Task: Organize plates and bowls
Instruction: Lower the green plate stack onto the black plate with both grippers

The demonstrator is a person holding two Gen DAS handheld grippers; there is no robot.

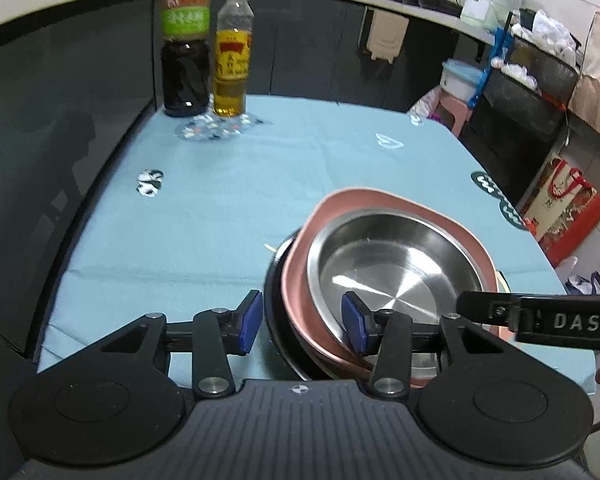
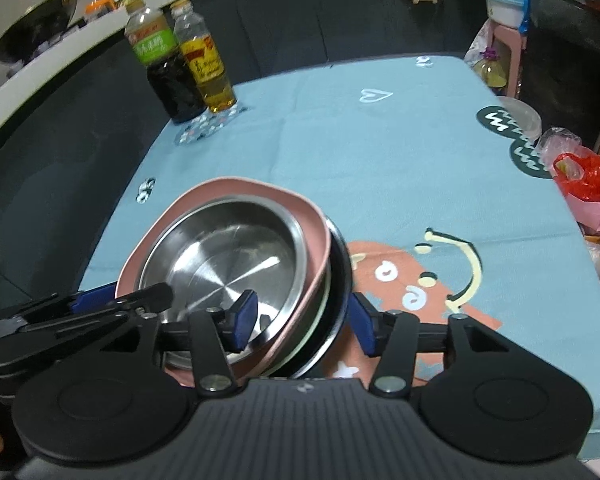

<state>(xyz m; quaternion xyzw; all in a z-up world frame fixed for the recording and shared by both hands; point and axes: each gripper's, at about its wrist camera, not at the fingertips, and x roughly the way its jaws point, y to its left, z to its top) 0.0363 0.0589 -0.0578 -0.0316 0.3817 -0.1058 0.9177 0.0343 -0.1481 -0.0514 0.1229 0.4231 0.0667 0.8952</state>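
A stack of dishes sits near the front of the blue tablecloth: a steel bowl [image 1: 392, 268] nests in a pink plate [image 1: 380, 204], on a dark plate [image 1: 276, 304]. My left gripper [image 1: 302, 322] is open, its jaws straddling the stack's left rim. In the right wrist view the steel bowl [image 2: 224, 256] sits in the pink plate [image 2: 228, 188] above a dark plate [image 2: 340, 264]. My right gripper [image 2: 302, 322] is open, its jaws straddling the stack's right rim. Whether the pads touch the rims I cannot tell.
A dark soy sauce bottle [image 1: 186, 40] and a yellow oil bottle [image 1: 232, 56] stand at the table's far left corner. A red plastic bag [image 2: 584, 176] and a clear lid [image 2: 520, 116] lie at the right edge. Dark cabinets border the table on the left.
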